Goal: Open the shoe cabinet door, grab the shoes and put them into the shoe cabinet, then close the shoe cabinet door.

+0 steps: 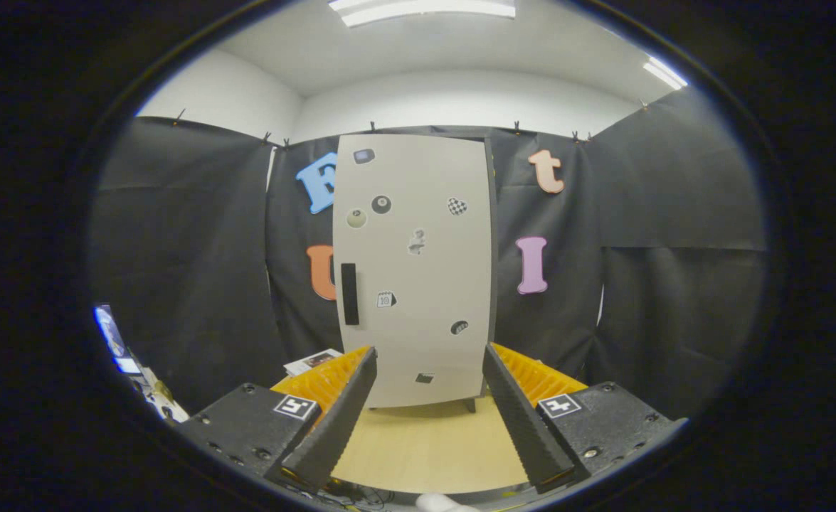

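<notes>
Jaws spread wide and holding nothing, that's how the gripper point(428, 419) stands right now, aimed straight down the wooden floor point(425, 441) at the shoe cabinet point(418, 270), which sits well beyond the fingertips against the black booth wall.

And the cabinet door point(425, 284) is flush shut, a pale panel dotted with small stickers, its dark vertical handle point(348, 294) down the left side at about mid-height. No gap along either edge that I can make out.

Shoes? I can't pick any out on the strip of floor between the jaws and the cabinet, so where they are, I cannot say. A small pale scrap point(446, 503) peeks up below the fingers, too little of it to name, and some printed sheets point(312, 361) lie by the cabinet's left foot.

Here's the catch: a shut door and free jaws fit two readings. Either the door is yet to be swung open for the shoes, or the shoes are inside and the door is back shut. One look won't settle it.

If it's the opening, the approach would want the fingers lined up on that slim handle, one each side, and a pull following the hinge arc on the right.
</notes>
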`<state>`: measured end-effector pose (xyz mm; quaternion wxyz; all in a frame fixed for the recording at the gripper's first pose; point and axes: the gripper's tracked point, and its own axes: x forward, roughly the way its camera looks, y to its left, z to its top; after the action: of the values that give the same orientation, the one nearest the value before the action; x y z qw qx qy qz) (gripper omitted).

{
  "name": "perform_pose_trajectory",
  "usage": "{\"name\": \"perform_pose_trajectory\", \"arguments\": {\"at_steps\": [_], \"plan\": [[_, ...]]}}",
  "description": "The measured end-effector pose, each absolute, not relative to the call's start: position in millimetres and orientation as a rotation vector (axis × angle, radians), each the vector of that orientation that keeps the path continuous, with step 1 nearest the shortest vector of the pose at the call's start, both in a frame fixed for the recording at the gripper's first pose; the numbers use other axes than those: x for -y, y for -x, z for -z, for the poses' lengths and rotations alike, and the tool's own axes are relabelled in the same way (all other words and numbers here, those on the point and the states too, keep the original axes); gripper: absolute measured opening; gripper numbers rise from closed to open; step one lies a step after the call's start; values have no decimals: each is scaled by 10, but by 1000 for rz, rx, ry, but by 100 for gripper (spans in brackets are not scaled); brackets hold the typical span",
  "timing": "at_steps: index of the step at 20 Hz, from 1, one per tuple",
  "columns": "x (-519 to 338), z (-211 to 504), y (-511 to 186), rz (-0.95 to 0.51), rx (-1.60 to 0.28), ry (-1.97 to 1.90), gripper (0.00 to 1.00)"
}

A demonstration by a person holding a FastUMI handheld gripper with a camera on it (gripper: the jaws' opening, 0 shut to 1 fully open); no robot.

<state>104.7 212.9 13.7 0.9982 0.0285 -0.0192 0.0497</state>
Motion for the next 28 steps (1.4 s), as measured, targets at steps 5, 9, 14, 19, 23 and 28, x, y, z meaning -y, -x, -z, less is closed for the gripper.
{"name": "perform_pose_trajectory", "arguments": {"at_steps": [5,9,14,19,23,28], "plan": [[-2109,-96,-983,-98,38,-62,98],[-2048,-129,-952,-82,47,-69,98],[-1980,-216,-925,-55,75,-81,98],[-1988,-207,-905,-45,77,-82,98],[-2014,-200,-865,-46,72,-81,98],[-1950,-233,-829,-26,73,-84,98]]}}
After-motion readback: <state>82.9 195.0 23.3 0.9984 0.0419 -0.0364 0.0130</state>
